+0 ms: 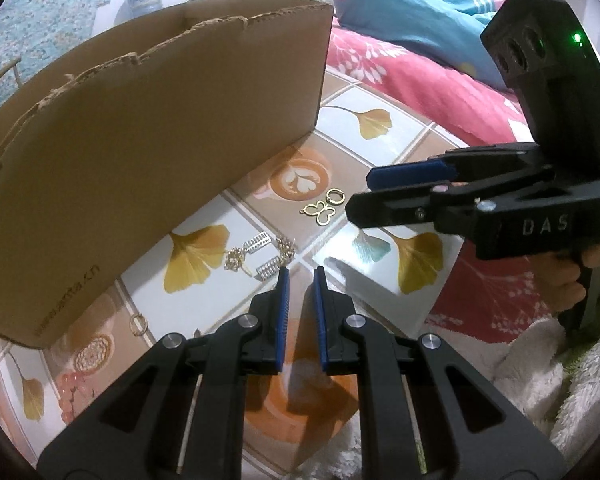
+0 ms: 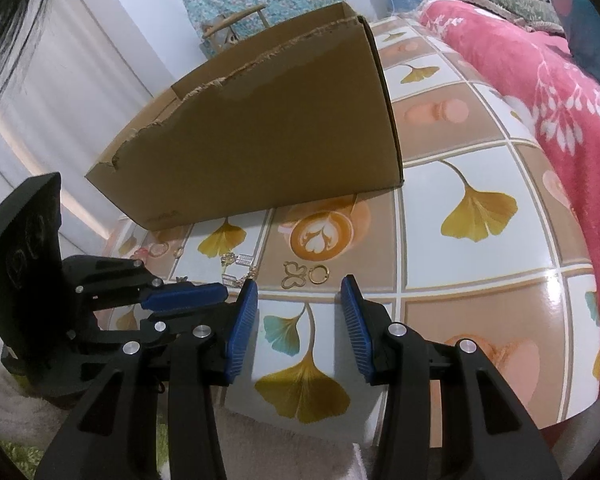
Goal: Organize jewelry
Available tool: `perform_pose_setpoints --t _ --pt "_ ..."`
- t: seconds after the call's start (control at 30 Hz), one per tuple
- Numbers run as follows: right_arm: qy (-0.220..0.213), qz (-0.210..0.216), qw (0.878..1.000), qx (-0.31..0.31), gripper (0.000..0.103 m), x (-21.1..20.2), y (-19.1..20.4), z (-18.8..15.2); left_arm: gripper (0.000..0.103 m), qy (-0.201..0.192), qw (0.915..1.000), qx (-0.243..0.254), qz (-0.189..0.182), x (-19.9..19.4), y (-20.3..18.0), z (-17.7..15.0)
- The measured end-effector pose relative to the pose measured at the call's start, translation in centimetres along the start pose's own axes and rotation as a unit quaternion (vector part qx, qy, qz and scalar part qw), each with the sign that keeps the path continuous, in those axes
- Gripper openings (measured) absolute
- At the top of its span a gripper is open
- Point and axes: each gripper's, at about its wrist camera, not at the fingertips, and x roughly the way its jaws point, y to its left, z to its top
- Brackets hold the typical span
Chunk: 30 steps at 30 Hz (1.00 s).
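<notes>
Jewelry lay scattered on the patterned surface (image 1: 380,136) in front of a torn cardboard box (image 1: 148,152), which was judged to be the place meant to receive it. A gold butterfly pendant (image 1: 319,213) and a gold hoop (image 1: 335,197) were seen side by side, just beyond a latte-art print. To their left, a cluster of earrings (image 1: 260,258) with silver comb-shaped pieces and gold bits was gathered near a ginkgo leaf motif. A small ring (image 1: 137,323) and some pink beads (image 1: 70,390) were found further left, close to the box's near wall.

The left gripper (image 1: 301,276) was held just short of the earring cluster, its fingers (image 1: 284,304) drawn to a narrow gap with nothing visible between them; this was judged a readiness to pinch a small piece. The right gripper (image 2: 299,290) was poised near the pendant and hoop, its fingers (image 2: 242,320) set moderately apart and empty, presumably aimed at those wider items.

The letters "DAS" were read on the right gripper's body in the left wrist view. Faint printing ending in ".cn" was made out on the box, though the rest could not be read.
</notes>
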Motion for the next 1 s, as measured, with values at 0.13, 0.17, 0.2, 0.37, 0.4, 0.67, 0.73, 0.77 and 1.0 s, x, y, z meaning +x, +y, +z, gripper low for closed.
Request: perform_pose_setpoints --t 0.13,0.17,0.2,0.37,0.4,0.67,0.73,0.77,1.0 --pt "-0.002 -0.001 1.0 -0.005 0.043 -0.4 0.3 0.0 0.011 -0.004 0.9999 -0.014 -0.005 -0.4 0.1 -0.5" --pt "-0.001 0.0 1.0 -0.006 0.043 -0.5 0.4 0.0 0.011 -0.008 0.9999 -0.015 -0.005 -0.5 0.0 -0.6" --pt "0.0 -0.001 1.0 -0.007 0.043 -0.5 0.4 0.0 0.011 -0.017 0.9998 -0.01 -0.001 -0.8 -0.1 -0.8" --pt "0.008 0.001 1.0 -0.004 0.043 -0.2 0.6 0.1 0.011 -0.051 0.9983 0.018 0.023 -1.0 -0.7 -0.3" --pt "0.008 0.002 1.0 -0.003 0.043 -0.2 0.6 0.2 0.011 -0.052 0.9981 0.021 0.026 -0.8 -0.6 -0.1" --pt "0.011 0.006 1.0 0.0 0.043 0.1 0.6 0.2 0.017 -0.039 0.9979 0.041 0.032 0.3 0.1 0.7" --pt "0.014 0.009 1.0 0.002 0.043 0.4 0.4 0.2 0.018 -0.032 0.998 0.042 0.036 0.7 0.2 0.6" --pt "0.014 0.009 1.0 0.003 0.043 0.5 0.3 0.1 0.018 -0.029 0.9983 0.039 0.033 0.8 0.3 0.7" --pt "0.01 0.012 1.0 0.005 0.043 0.3 -0.1 0.2 0.012 -0.013 0.9987 0.038 0.03 0.5 0.4 0.6"
